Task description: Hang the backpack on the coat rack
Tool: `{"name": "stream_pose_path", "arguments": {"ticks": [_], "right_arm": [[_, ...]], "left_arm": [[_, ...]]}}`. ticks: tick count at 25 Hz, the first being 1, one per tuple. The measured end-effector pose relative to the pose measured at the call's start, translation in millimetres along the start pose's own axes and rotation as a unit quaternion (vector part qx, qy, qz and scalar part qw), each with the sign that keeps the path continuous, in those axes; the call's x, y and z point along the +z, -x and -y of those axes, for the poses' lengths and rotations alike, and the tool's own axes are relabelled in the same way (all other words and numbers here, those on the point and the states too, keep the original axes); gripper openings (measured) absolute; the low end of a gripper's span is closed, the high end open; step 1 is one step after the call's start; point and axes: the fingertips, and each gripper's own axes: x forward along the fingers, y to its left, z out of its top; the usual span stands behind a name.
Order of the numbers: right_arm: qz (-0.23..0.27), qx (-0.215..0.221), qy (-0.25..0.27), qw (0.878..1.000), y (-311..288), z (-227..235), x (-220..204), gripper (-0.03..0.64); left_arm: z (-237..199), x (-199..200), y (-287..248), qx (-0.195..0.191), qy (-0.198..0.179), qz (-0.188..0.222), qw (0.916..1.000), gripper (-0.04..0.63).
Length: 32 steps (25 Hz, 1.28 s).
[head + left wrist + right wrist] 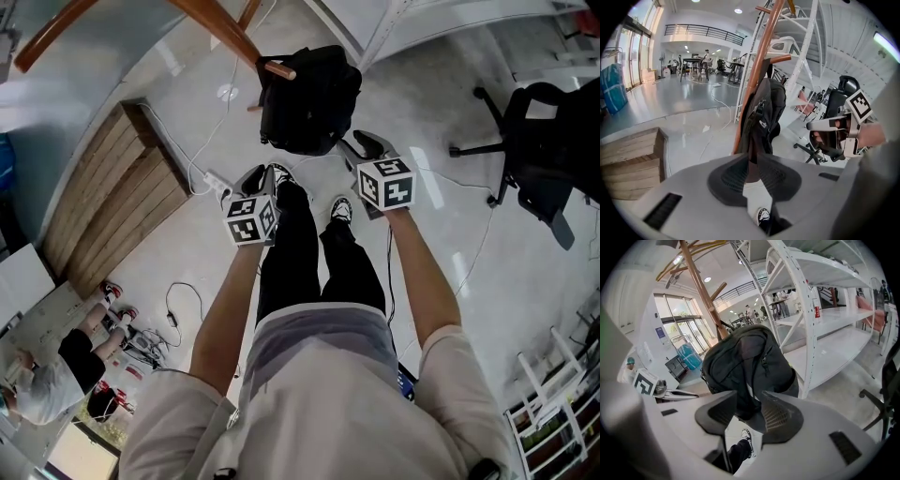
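**A:** What sort of place is it?

**B:** A big open hall with a glossy pale floor (pixel 441 234), white shelving (pixel 820 310) on one side, a wooden pallet (pixel 112 197) and an office chair (pixel 544 141) off to the sides. There is no worktop; everything is on the floor.

**A:** And the backpack?

**B:** The backpack (pixel 309 98) hangs off the coat rack (pixel 211 23), its top up against a wooden peg (pixel 277 68) and its body clear of the floor, just ahead of the person's feet.

**A:** Is anyone holding it?

**B:** It doesn't look so. The left hand-held gripper (pixel 255 178) has its jaws apart with nothing pinched; through the gap you see only floor and the bag beyond. The right hand-held gripper (pixel 364 148) is also spread. Its tips are close to the bag's lower edge, but I see no fabric clamped between them.

**A:** So how far along is it?

**B:** I'd judge the hanging done: the peg seems to carry the whole weight. All that seems left is drawing both grippers clear and seeing that the bag doesn't slide off.
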Motion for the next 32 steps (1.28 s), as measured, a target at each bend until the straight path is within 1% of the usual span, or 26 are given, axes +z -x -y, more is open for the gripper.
{"name": "stream_pose_path", "arguments": {"ticks": [4,9,18,25,30,32], "right_arm": [[0.009,0.011,-0.010,1.000,17,-9,8,0.146],[0.010,0.027,0.009,1.000,36,-28,9,0.124],[0.023,0.043,0.036,0.998,79,-57,19,0.093],[0.027,0.038,0.060,0.997,111,-77,29,0.069],[0.031,0.037,0.078,0.996,141,-84,34,0.054],[0.034,0.035,0.085,0.995,153,-86,38,0.049]], "left_arm": [[7,4,14,0.006,0.003,0.005,1.0000,0.042],[20,5,32,0.000,0.002,0.013,0.9999,0.029],[43,16,77,0.001,0.021,0.051,0.9985,0.012],[62,38,115,-0.009,0.030,0.093,0.9952,0.009],[84,50,137,-0.018,0.020,0.111,0.9935,0.009],[90,54,146,-0.026,0.025,0.118,0.9924,0.009]]}}
